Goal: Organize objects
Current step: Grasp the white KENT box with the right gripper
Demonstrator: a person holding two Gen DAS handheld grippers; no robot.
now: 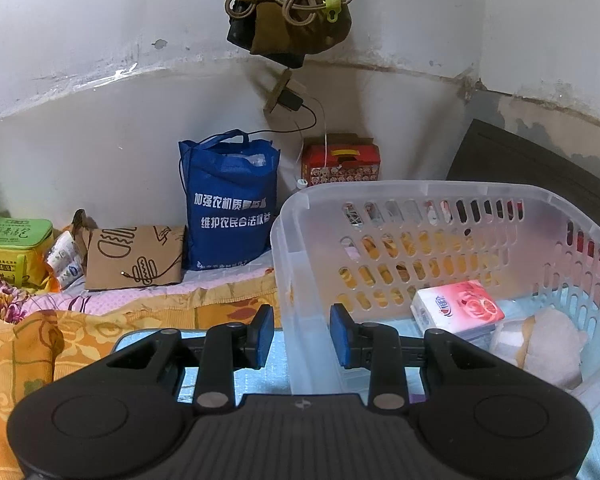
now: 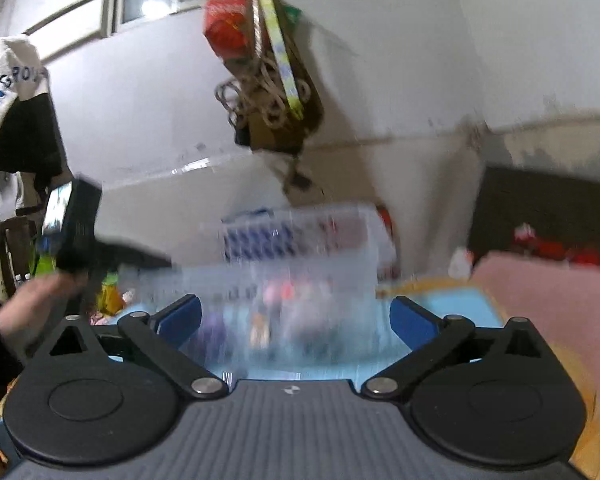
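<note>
My left gripper (image 1: 302,330) straddles the near left wall of the basket (image 1: 380,196): one blue pad (image 1: 266,330) sits outside the wall, the other inside it. The jaws stand part-way apart. I cannot tell whether the pads press the wall.

The basket is clear plastic with slotted sides. It rests on a light blue mat (image 1: 228,380) on the bed. Inside it, a pink tissue pack (image 1: 458,308) lies on the floor, tilted. A pale plush toy (image 1: 540,344) lies just beside the pack, toward the right wall.

Behind the basket, a blue bag (image 1: 230,208) stands upright against the wall. A red box (image 1: 340,162) sits beside the bag. A brown paper bag (image 1: 134,258) lies flat to the left of the blue bag, and a green box (image 1: 14,246) stands at the far left.

My right gripper (image 2: 296,320) is spread wide and holds nothing. Its view is motion-blurred. The basket (image 2: 300,232) appears ahead of it, above the mat (image 2: 452,300). My left hand (image 2: 32,300) shows at the left edge.
</note>
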